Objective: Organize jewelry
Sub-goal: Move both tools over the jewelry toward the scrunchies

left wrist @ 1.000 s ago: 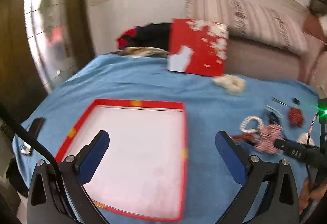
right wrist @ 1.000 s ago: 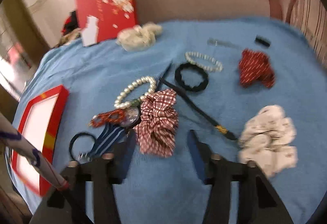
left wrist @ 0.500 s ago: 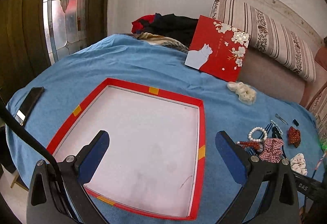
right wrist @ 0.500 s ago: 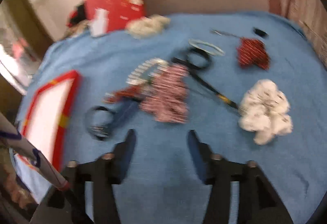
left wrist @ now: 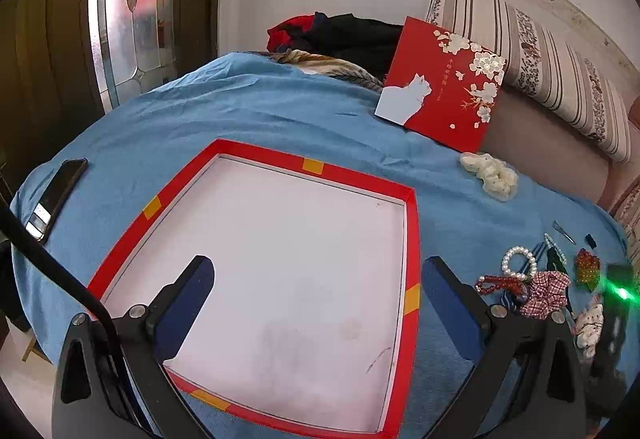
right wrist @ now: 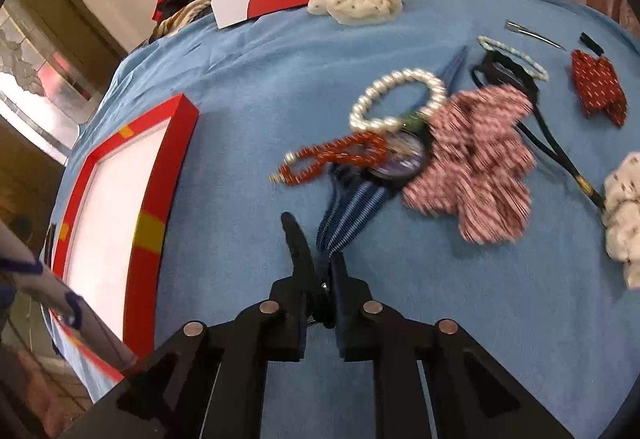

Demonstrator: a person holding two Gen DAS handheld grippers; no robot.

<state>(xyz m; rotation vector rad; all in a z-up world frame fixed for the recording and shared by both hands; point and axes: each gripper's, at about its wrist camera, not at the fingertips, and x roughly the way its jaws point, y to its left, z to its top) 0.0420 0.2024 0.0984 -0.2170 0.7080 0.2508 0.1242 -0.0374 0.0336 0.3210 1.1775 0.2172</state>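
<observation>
Right wrist: tongs (right wrist: 320,259) grip striped watch strap (right wrist: 352,211), watch pointing away.

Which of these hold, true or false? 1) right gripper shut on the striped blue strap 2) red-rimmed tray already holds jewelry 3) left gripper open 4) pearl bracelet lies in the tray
1) True. The right gripper is shut on the blue striped watch strap.
2) False. The red-rimmed white tray shows nothing inside.
3) True. The left gripper is open, holding nothing, over the tray.
4) False. The white pearl bracelet lies on the blue cloth, beside the red checked scrunchie.
</observation>
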